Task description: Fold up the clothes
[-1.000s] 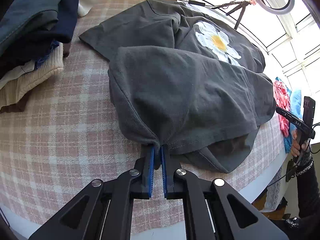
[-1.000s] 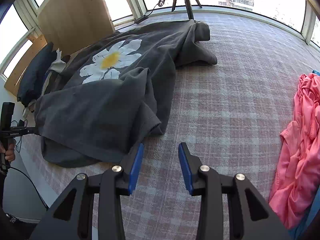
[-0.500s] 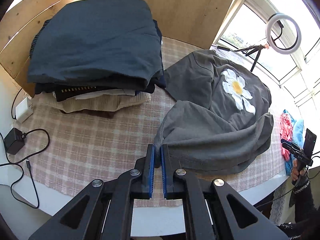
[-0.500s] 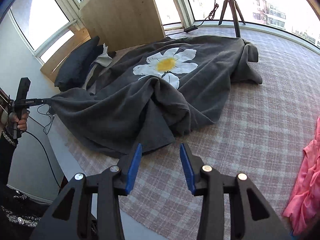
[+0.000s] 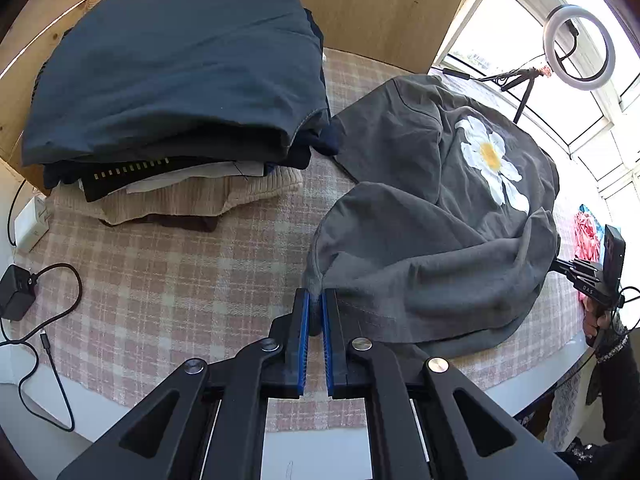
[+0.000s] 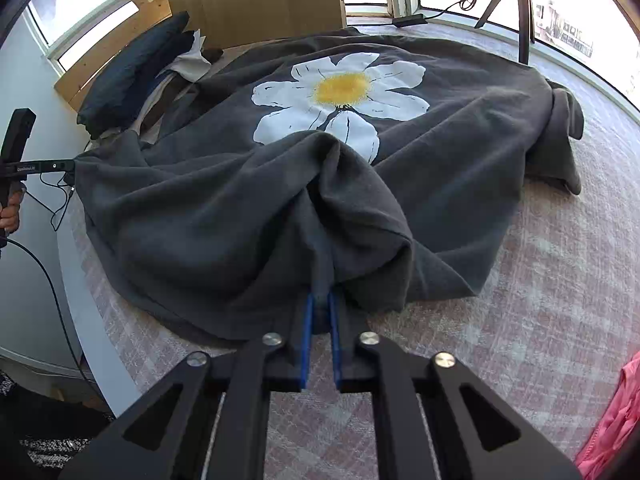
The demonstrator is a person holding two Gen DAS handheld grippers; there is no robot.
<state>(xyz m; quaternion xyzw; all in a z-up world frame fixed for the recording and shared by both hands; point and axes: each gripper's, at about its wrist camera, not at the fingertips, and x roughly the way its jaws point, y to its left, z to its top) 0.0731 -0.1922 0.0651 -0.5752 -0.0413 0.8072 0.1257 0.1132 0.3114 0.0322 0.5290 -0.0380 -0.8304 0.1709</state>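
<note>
**Grey T-shirt gripped at two points, fold not yet made**

Since the earlier frames, the right tongs have travelled from bare tablecloth to the near edge of the grey T-shirt, and their jaws have gone from standing apart to clamped on a bunched fold of the hem. Cloth rises in a ridge directly above the blue pads. The left tongs remain nearly shut, pinching a corner of the same garment; the wider view now takes in the whole stack.

**Position of the workpiece**
- The T-shirt lies crumpled on the checked tablecloth of the table, daisy print facing up, near edge close to the table rim.
- One sleeve is rumpled at the far right side.

**Progress**
- Done: a stack of folded clothes sits against the wooden board, just beside the T-shirt collar.
- In hand: the T-shirt. Both lower corners appear secured, but the body is slack and wrinkled, so it likely needs spreading flat before any fold.
- Left: a pink garment waits at the right edge, apart from the T-shirt, unfolded.

**Caution**
A charger and cable lie on the left part of the table, clear of the work
</note>
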